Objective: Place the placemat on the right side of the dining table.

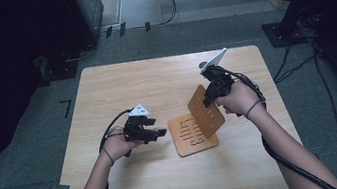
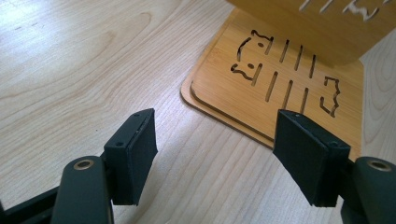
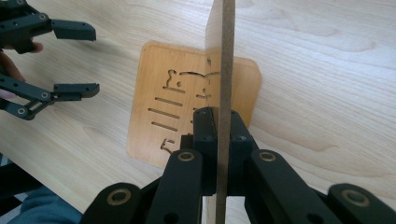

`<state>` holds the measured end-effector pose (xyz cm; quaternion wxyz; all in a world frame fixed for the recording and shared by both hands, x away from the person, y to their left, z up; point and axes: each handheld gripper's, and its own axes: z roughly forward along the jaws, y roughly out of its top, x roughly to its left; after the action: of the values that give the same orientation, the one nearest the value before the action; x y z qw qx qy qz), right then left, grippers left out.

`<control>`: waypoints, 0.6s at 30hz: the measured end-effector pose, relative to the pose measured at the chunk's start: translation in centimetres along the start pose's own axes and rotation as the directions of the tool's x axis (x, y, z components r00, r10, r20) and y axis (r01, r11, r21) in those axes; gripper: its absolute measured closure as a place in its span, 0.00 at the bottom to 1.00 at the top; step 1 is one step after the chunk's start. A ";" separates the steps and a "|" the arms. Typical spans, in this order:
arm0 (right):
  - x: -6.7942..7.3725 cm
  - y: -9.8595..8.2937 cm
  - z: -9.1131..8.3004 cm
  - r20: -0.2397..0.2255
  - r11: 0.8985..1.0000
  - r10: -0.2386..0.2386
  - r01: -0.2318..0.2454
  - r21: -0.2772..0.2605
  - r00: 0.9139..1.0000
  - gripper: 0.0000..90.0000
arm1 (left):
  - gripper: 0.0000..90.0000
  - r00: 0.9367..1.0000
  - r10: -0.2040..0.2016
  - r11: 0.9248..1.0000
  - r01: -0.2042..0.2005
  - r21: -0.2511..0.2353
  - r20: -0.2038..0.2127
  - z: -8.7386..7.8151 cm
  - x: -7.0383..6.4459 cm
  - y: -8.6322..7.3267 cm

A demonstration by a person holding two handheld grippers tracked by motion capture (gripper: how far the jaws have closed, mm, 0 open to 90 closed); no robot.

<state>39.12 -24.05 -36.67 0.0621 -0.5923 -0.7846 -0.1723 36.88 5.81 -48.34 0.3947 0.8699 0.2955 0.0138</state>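
Wooden board (image 3: 227, 51) clamped on edge in R gripper (image 3: 222, 122); L gripper (image 2: 215, 140) spread wide beside flat board (image 2: 280, 84).

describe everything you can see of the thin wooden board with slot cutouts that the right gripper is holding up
The thin light-brown wooden board has rounded corners and rows of narrow slots cut through it. It is lifted and tilted on edge, clamped between the shut jaws of the right gripper. It stands over a matching slotted wooden board lying flat on the table; whether the two touch cannot be told.

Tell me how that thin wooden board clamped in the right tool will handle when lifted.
Likely stiff: the lifted board stays flat, pinched at one edge by the right tool. Probably light, being thin. Its cut slots might make it snap if twisted.
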 end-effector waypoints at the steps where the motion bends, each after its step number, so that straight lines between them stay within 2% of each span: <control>1: -0.1 0.0 -0.1 0.002 1.000 0.001 -0.001 -0.002 1.000 0.97 | 0.32 1.000 -0.001 1.000 0.001 -0.001 0.000 0.0 0.0 0.0; 5: -0.5 0.1 -0.2 0.011 1.000 -0.006 0.006 -0.004 1.000 0.97 | 0.32 1.000 0.001 1.000 -0.001 0.001 -0.001 0.1 0.0 0.0; 18: -2.3 0.2 -0.7 0.031 0.999 0.034 -0.033 -0.010 0.999 0.97 | 0.32 1.000 0.001 1.000 -0.001 0.000 -0.001 0.1 0.0 0.0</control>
<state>39.88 -26.32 -36.65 0.0500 -0.6083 -0.7746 -0.1656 36.86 5.76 -48.42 0.3946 0.8701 0.2952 0.0144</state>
